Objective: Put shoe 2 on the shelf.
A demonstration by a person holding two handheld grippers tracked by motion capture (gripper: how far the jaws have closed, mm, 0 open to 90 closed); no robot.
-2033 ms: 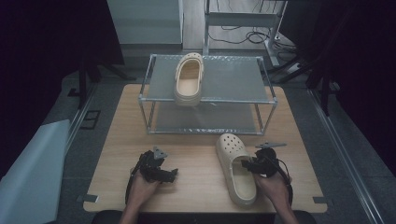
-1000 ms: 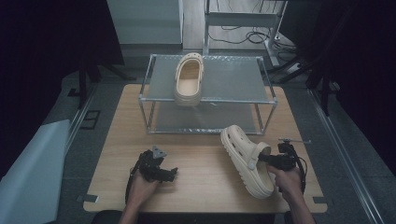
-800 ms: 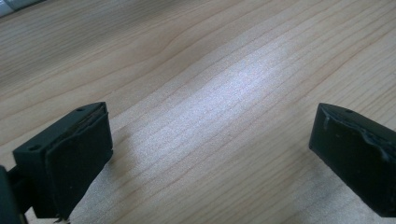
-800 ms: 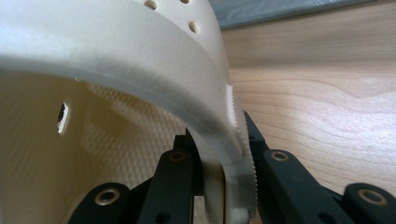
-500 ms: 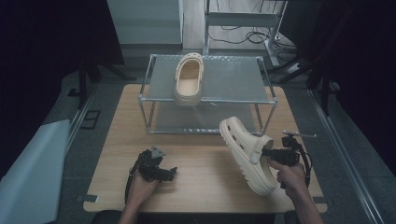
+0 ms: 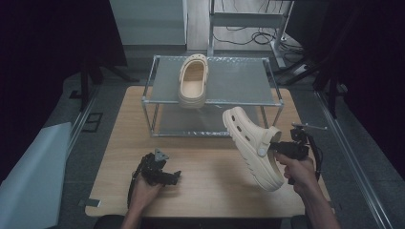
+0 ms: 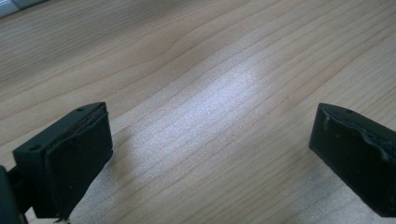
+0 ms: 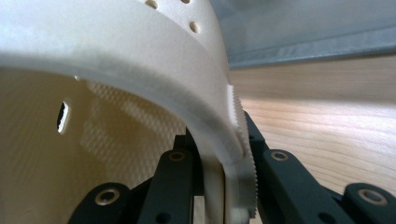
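I had my right gripper (image 6: 278, 148) clamped on the side wall of the cream foam clog (image 6: 252, 145) and lifted it off the wooden table (image 6: 210, 164) at lower right, toward the metal shelf rack (image 6: 248, 81), my left gripper (image 6: 173, 177) resting wide open.

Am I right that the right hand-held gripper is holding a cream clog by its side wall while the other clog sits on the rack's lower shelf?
Not quite: the other clog sits on the rack's top shelf, as the high view shows. The right hand-held gripper does hold a cream clog by its side wall.
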